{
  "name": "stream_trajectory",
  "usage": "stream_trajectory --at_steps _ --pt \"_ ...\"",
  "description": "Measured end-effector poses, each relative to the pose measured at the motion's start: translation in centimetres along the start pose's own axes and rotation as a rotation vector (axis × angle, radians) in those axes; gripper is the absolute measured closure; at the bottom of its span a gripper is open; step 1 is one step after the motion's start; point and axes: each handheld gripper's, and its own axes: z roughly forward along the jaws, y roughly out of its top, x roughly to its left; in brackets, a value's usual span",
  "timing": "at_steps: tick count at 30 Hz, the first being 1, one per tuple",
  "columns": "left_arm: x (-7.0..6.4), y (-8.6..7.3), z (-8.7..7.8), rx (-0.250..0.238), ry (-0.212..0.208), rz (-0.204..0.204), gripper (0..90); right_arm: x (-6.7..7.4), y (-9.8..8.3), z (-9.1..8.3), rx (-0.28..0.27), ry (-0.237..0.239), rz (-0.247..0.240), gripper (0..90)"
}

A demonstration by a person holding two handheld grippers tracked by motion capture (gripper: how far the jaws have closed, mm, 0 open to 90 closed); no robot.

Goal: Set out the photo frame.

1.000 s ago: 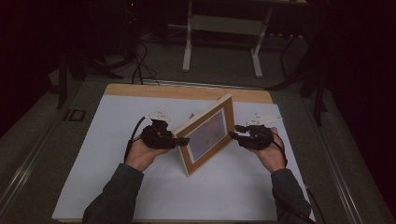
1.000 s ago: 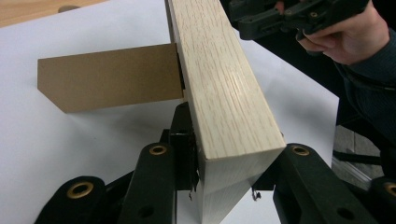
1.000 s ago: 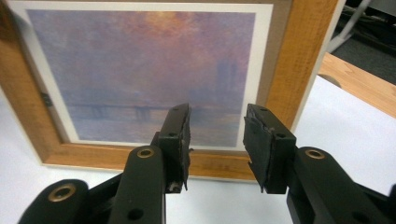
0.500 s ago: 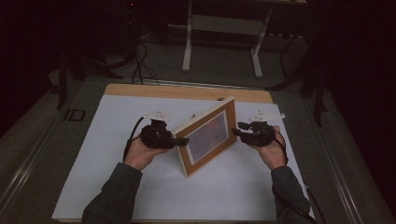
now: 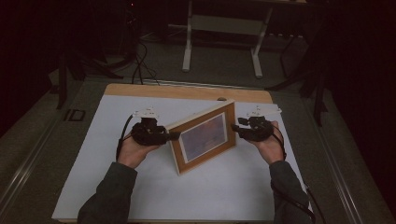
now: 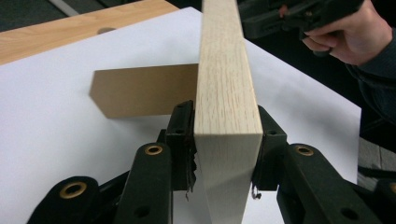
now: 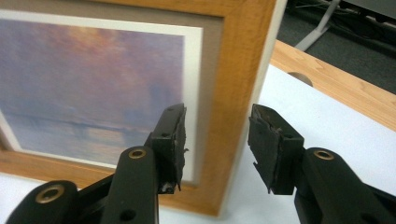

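On the white sheet [image 5: 140,196], left hand-held gripper [image 6: 227,140] clamps the picture frame [image 5: 203,138] (no legible writing); right hand-held gripper [image 7: 215,140] just released.

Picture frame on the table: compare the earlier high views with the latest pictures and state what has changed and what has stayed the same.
The right gripper has just been opening its jaws; they now stand apart at the picture frame's right edge, with the edge between them but not pressed. The left gripper has eased slightly, yet its pads are on the frame's other edge. The frame stands upright in the same place on the white table cover, and both hands stay where they were.
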Motion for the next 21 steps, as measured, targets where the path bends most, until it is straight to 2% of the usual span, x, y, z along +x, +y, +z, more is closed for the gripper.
stream_trajectory --at_steps 6,10,21 --pt "1.1 -0.2 -0.9 -0.019 0.020 -0.010 68.9 -0.3 0.0 0.2 -0.001 -0.020 0.004 51.7" --pt "1.5 -0.3 -1.0 -0.024 0.020 -0.013 70.0 -0.4 0.3 0.3 -0.005 -0.017 0.006 50.0" --pt "1.6 -0.1 -1.0 -0.017 0.029 -0.003 70.2 -0.5 2.0 1.4 -0.010 0.033 -0.014 47.2"
